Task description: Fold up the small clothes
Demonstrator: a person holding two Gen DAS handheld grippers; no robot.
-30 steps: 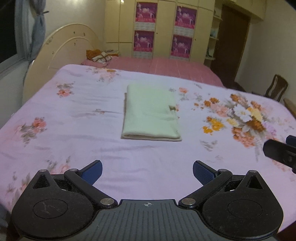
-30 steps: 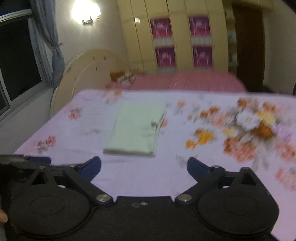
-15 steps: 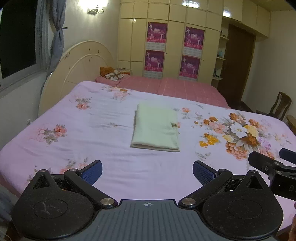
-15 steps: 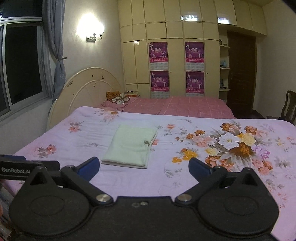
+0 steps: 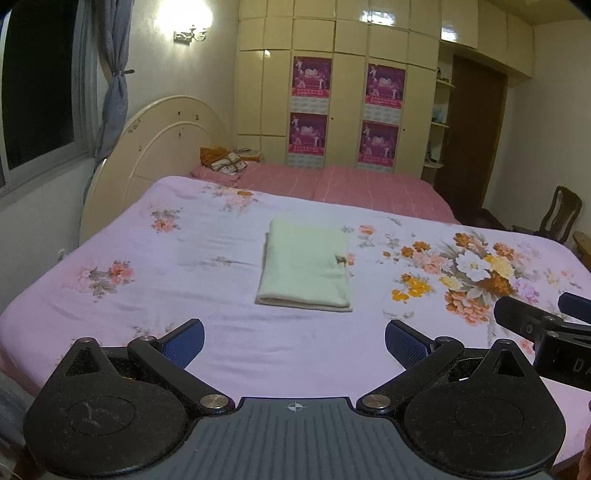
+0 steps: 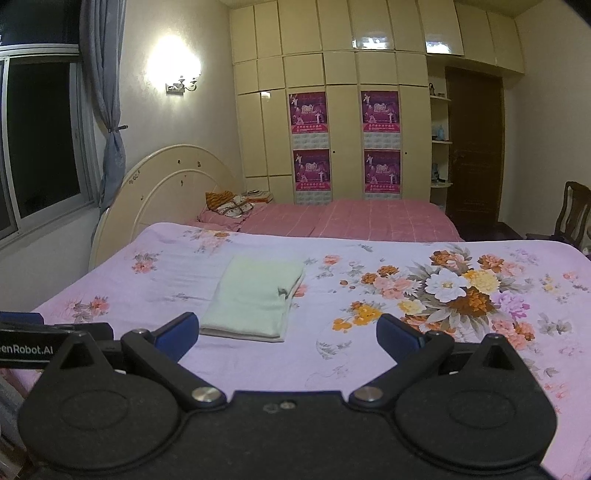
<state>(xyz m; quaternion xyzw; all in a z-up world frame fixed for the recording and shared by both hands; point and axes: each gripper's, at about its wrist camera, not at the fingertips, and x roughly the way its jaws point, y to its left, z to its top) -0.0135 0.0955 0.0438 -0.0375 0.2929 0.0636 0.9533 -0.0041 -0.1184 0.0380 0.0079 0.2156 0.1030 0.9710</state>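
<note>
We see the folded pale-green garment (image 5: 306, 263) lying flat mid-bed (image 5: 221, 343), while our left gripper (image 5: 294, 341) and right gripper (image 6: 286, 332) hover apart from it, fingers spread wide, empty.

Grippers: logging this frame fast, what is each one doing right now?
Left gripper: open, holding nothing.
Right gripper: open, holding nothing.

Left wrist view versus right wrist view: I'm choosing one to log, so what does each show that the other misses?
Only the left wrist view shows the right gripper at its right edge. Only the right wrist view shows the window fully and part of the left gripper's body at its left edge. Both show the folded pale green cloth flat on the floral bedsheet, the wall lamp and open, empty jaws.
</note>
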